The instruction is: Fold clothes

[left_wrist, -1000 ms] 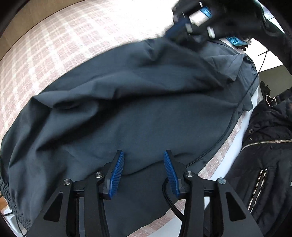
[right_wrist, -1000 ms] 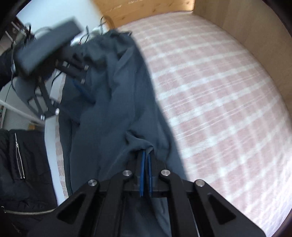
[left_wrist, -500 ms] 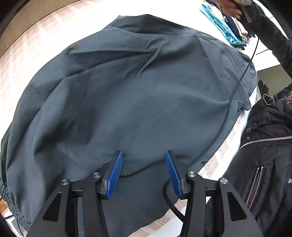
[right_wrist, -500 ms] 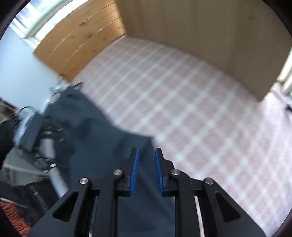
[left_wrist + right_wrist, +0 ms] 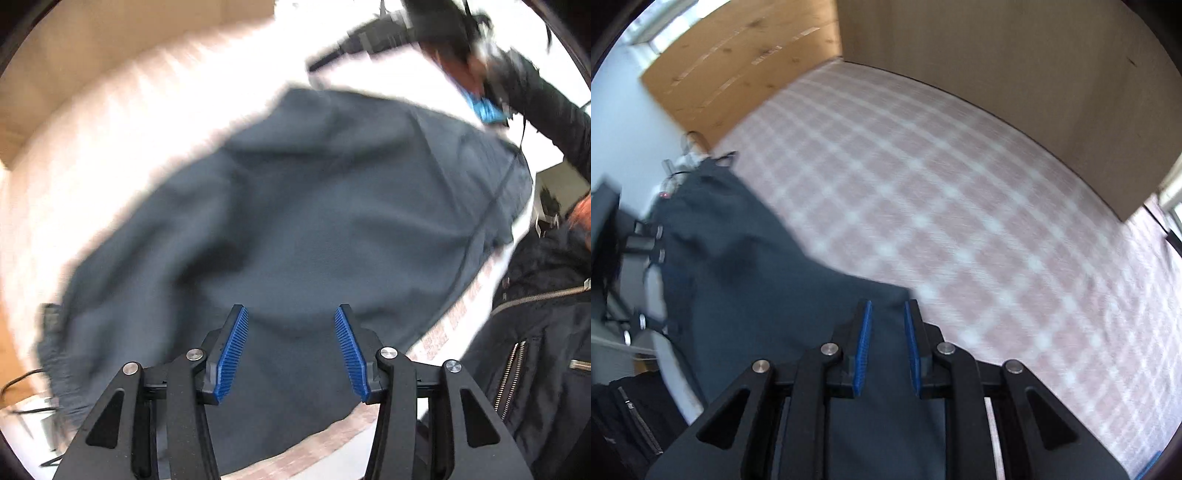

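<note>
Nearest the left wrist camera, the left gripper point(image 5: 291, 354) pointed steeply down with its blue ribbed pads point(image 5: 232, 356) standing well apart and nothing pinched between them. Directly beneath and beyond those pads lay the dark grey garment point(image 5: 303, 221), spread wide over the pink checked cloth point(image 5: 436, 343) that covered the surface; the fabric ran from under the fingers out to the far side, where its edge met the washed-out bright cloth. To the right, just beside the garment's edge, hung a black zipped jacket point(image 5: 543, 350). Farther off at the upper right, blurred, the person's dark sleeve point(image 5: 554, 107) reached out over the garment's far corner; the black hardware beyond it was too smeared to make out.

In the right wrist view, the right gripper point(image 5: 887, 347) also aimed downward, its pads point(image 5: 863, 347) a narrow gap apart and clamping nothing, though the garment point(image 5: 757, 295) showed through the gap below them. The gripper sat over the garment's right edge, so dark fabric filled the near left and the checked cloth point(image 5: 979, 206) stretched away to the right and far side. This view alone showed the wooden panels point(image 5: 997, 62) bounding the far edge of the cloth, and black equipment point(image 5: 605, 236) at the far left. The left view alone gave the garment's whole spread and its gathered hem point(image 5: 55, 354) at the near left.
</note>
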The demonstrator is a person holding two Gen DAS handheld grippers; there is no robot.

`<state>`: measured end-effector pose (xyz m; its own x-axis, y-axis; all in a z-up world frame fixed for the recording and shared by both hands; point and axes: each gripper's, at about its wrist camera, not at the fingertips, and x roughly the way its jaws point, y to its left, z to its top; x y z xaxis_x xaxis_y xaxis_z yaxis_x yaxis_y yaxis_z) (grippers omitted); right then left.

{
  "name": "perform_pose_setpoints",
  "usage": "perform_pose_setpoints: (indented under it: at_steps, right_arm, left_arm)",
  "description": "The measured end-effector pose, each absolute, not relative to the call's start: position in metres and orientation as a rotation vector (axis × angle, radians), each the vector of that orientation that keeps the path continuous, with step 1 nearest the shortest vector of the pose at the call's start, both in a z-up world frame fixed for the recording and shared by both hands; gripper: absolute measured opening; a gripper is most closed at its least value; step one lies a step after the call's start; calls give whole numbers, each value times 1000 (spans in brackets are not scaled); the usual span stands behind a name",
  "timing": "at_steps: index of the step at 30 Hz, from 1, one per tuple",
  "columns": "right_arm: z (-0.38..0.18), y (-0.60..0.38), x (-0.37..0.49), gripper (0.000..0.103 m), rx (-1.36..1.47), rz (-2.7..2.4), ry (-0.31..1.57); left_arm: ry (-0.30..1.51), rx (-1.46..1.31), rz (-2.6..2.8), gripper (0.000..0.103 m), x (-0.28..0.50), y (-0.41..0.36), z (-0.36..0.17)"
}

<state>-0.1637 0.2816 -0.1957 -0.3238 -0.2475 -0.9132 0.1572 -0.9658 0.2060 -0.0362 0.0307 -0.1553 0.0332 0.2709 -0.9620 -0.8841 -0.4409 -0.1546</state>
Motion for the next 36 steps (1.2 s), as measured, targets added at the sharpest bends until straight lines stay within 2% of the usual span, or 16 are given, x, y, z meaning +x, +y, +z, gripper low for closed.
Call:
perform_pose_setpoints:
  at_steps: [2, 6, 9, 11, 16, 20, 25, 30, 33, 36]
  right_arm:
    - [-201, 261, -166, 18, 1633, -2324, -137]
    - [-229, 235, -177, 18, 1655, -2282, -158]
    - [-231, 238, -166, 18, 1711, -2282, -110]
    - [-229, 246, -163, 18, 1724, -2289, -159]
    - [-210, 251, -152, 18, 1678, -2307, -308]
    - [-193, 221, -121, 18, 1595, -2216, -421]
    - [-212, 156, -93, 19, 1614, -2145, -355]
    - [-246, 132, -79, 19, 1725, -2147, -359]
    - [-237, 143, -65, 19, 1707, -2202, -463]
    - [-211, 162, -37, 19, 1617, -2304, -621]
  left_arm:
    - [642, -1385, 1706, 48, -43, 21, -152]
    - [519, -1481, 1825, 48, -51, 13, -179]
    - [673, -1542, 1827, 47, -54, 11, -213]
    - [706, -1581, 1830, 46, -56, 10, -228]
    - [583, -1494, 1880, 45, -50, 21, -205]
    - [636, -1365, 1788, 45, -16, 42, -183]
    - [579, -1379, 1697, 47, -10, 25, -168]
    - [645, -1516, 1663, 47, -11, 2, -205]
    - [660, -1553, 1657, 47, -9, -5, -216]
    - [648, -1515, 1662, 46, -3, 2, -203]
